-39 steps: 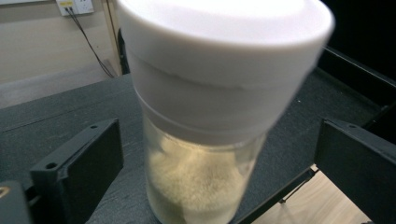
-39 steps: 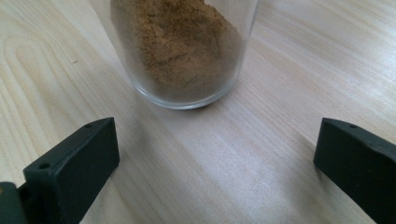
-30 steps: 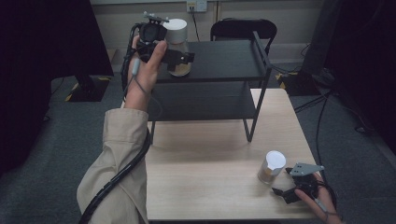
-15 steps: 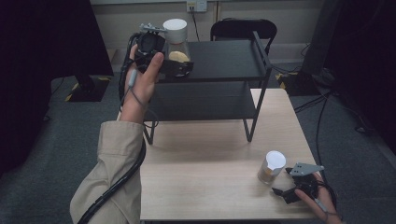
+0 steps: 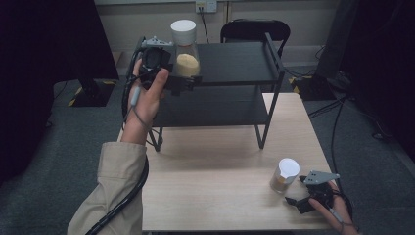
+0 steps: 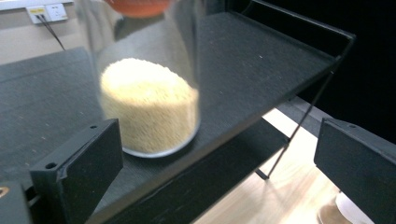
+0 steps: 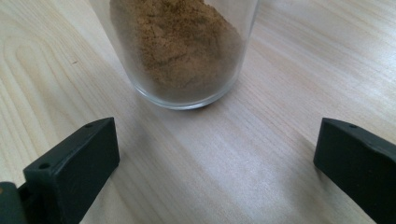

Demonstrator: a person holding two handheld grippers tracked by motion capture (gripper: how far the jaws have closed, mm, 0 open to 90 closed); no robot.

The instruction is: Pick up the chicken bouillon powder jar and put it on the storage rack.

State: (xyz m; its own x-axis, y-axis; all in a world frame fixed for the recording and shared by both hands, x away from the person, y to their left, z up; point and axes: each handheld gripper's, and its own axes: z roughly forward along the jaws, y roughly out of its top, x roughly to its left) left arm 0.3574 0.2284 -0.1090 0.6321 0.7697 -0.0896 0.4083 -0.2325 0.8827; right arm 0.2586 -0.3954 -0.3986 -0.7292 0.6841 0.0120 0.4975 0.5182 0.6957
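A glass jar of pale yellow grains (image 5: 185, 53) with a white lid stands on the left part of the black rack's top shelf (image 5: 237, 62). My left gripper (image 5: 182, 84) is held at the shelf's front edge, open, just short of that jar. In the left gripper view the grain jar (image 6: 148, 106) stands a little beyond the open left gripper (image 6: 215, 168), nearer the left jaw. A white-lidded jar of brown powder (image 5: 285, 174) stands on the wooden table (image 5: 215, 161) at front right. My right gripper (image 5: 295, 192) lies open just before it; the powder jar (image 7: 182, 46) stands beyond its wide-open jaws.
The black two-level rack has a lower shelf (image 5: 210, 105) and thin legs standing on the table's far half. A black chair (image 5: 254, 29) stands behind the rack. Cables trail over the grey floor (image 5: 352, 112) at right. Bare tabletop lies between rack and front edge.
My left gripper has drawn back and down from the grain jar toward the shelf's front edge. The jar stays on the top shelf. The right gripper and powder jar have not moved.
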